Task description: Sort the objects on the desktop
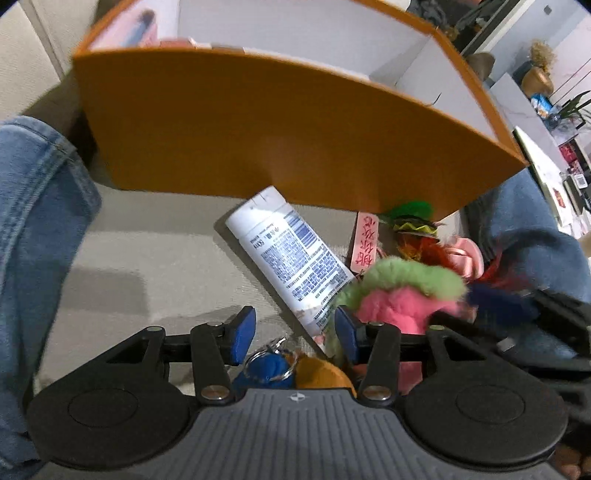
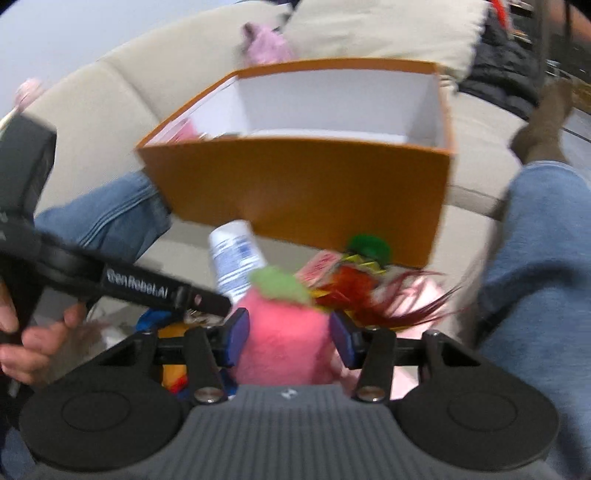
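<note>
lying slantwise, the white tube [image 1: 291, 254] points at the orange box [image 1: 258, 140]; left tongs [image 1: 293, 332] wide, right tongs [image 2: 288, 332] straddling the pink plush [image 2: 284, 332].

Even indoor light, soft shadows, fisheye bending at edges, motion blur heaviest in right-wrist view.

A beige sofa [image 2: 92, 110] carries everything, with a cream cushion [image 2: 388, 29] and a pink plush [image 2: 267, 46] against its back. Blue denim legs [image 1: 40, 206] flank the scene, and golden vases [image 1: 537, 79] stand far behind
</note>
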`<state>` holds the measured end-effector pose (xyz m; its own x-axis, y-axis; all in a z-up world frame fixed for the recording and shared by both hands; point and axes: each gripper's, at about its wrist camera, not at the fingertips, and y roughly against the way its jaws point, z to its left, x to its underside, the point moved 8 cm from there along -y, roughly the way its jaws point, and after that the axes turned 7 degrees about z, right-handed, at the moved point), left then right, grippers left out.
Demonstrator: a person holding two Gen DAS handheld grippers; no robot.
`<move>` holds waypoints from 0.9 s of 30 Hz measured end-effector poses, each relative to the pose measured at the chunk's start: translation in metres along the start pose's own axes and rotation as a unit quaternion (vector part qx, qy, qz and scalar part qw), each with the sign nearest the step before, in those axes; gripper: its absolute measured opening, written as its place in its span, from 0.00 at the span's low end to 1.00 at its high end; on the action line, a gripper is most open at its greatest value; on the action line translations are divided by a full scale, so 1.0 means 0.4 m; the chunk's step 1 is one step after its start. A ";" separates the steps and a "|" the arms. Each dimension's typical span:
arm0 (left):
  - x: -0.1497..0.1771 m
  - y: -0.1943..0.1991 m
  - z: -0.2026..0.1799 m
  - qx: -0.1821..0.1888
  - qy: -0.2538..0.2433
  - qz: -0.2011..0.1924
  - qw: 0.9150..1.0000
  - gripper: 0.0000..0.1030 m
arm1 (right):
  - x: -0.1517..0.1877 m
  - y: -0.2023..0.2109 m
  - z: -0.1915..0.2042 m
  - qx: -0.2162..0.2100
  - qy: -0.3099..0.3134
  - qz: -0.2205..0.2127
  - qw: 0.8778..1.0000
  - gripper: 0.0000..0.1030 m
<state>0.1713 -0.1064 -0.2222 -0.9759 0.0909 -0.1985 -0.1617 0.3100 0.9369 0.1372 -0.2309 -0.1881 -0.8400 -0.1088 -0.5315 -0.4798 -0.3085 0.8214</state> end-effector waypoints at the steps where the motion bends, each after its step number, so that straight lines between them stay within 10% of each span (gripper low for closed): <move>1: -0.002 -0.008 -0.006 0.001 0.001 0.004 1.000 0.51 | -0.006 0.008 -0.012 0.003 -0.005 -0.004 1.000 0.49; 10: 0.003 -0.030 -0.060 -0.046 -0.047 -0.030 0.997 0.44 | -0.031 0.006 -0.056 0.007 -0.043 -0.010 0.999 0.49; 27: -0.015 0.207 -0.008 0.068 0.039 -0.129 0.989 0.00 | -0.031 0.029 0.000 -0.039 -0.032 -0.028 0.998 0.48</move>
<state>0.1632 -0.0842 -0.1425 -0.9137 -0.0788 -0.3987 -0.3910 0.4388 0.8091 0.1419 -0.2334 -0.1720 -0.8284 -0.0292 -0.5593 -0.5068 -0.3862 0.7708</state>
